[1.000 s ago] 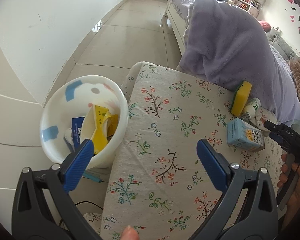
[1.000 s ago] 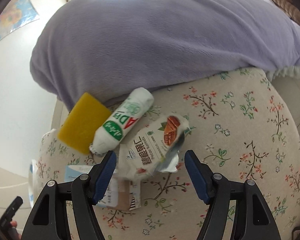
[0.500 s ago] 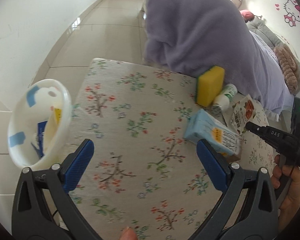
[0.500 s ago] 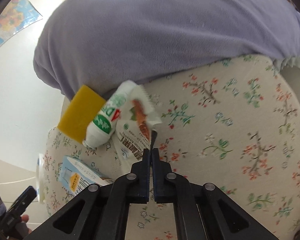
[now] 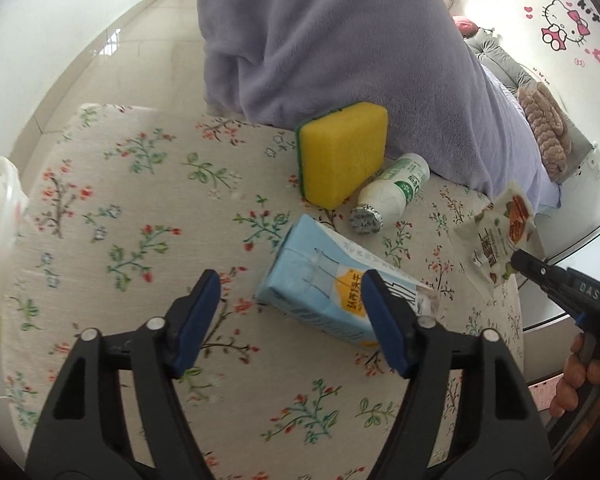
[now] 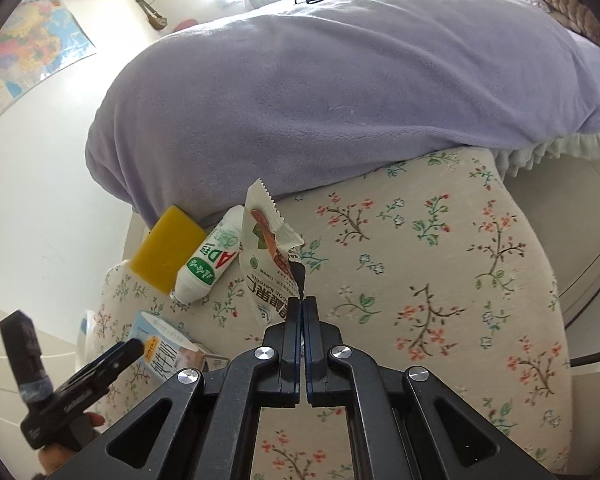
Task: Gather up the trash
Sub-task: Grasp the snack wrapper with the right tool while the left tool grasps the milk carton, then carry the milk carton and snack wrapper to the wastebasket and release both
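Far left of the left gripper [image 5: 290, 312] the rim of a white bin [image 5: 0, 200] just pokes into view, off the edge of the floral cushion [image 5: 140, 208]. The left gripper's blue pads [image 5: 198, 320] are spread, and its jaws have just been closing in a bit. They frame the near end of a light blue carton [image 5: 324, 280] lying on its side on the cushion, right pad in front of its label, but I can't see either pad pressing on it.

Ahead of that claw, a yellow sponge [image 5: 340, 152] stands on edge against the purple blanket [image 5: 340, 40], and just right of the sponge a small white bottle [image 5: 392, 196] lies with its foil top facing the carton.

Further right, the right gripper [image 6: 301, 308] is pressed together, pinching the corner of a white snack wrapper [image 6: 266, 264]. The wrapper stands up from its tips, lifted off the cushion, with the bottle just to its left.
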The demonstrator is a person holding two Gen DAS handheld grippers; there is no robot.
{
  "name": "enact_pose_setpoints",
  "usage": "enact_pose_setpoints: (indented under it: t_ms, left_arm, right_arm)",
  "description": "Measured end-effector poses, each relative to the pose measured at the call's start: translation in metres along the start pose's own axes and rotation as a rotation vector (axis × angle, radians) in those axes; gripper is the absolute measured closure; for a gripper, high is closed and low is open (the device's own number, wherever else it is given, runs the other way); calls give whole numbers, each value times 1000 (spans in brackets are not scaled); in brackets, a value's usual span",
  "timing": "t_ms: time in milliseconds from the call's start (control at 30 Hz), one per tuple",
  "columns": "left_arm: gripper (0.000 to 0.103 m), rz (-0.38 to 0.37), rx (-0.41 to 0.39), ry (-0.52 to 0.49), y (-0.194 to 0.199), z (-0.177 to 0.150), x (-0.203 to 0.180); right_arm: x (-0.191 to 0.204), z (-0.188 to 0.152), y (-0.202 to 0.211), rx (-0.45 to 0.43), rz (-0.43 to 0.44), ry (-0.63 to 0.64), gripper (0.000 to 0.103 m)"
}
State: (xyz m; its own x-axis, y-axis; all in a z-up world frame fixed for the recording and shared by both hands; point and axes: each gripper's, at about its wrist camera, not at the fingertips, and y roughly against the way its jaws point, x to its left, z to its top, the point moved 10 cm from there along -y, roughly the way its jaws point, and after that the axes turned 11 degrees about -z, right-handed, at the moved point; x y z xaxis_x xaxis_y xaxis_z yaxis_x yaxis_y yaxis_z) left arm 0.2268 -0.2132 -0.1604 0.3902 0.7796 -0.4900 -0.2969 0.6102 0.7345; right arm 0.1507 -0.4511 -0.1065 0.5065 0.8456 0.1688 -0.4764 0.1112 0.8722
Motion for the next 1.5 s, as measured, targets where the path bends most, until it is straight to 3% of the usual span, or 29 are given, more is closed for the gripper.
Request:
enact_pose_setpoints:
  t_ms: [100, 167, 267, 500, 667, 867, 1000, 1067, 1133, 1500]
  left_arm:
    - [39, -15, 10, 50, -4, -2, 0]
    - [38, 16, 16, 125, 1, -4, 4]
    - [21, 83, 35, 203, 8, -9, 5]
    - [20, 171, 6, 277, 2, -2, -13]
    - [20, 249, -9, 257, -11, 3, -33]
    - [20, 382, 2, 222, -24, -8, -31]
    - [22, 400, 44, 200, -33, -28, -28]
    - [38, 405, 45, 182, -31, -34, -26]
    - [43, 408, 40, 150, -26, -39, -25]
    - [47, 347, 12, 85, 29, -43, 1]
  right_arm:
    - [-1, -2, 0, 2, -1, 3, 101]
    - [-5, -2, 1, 2, 1, 0, 101]
    - [-9, 0, 4, -3, 5, 1, 101]
    - [-15, 0, 3, -2, -1, 9, 101]
    - [-22, 4, 6, -15, -3, 1, 101]
    - [-29, 5, 7, -14, 2, -13, 101]
    - [-27, 5, 8, -12, 5, -8, 101]
    - [-25, 5, 9, -10, 7, -6, 101]
    - [-23, 4, 10, -10, 8, -3, 101]
    - [3, 2, 24, -33, 24, 45, 101]
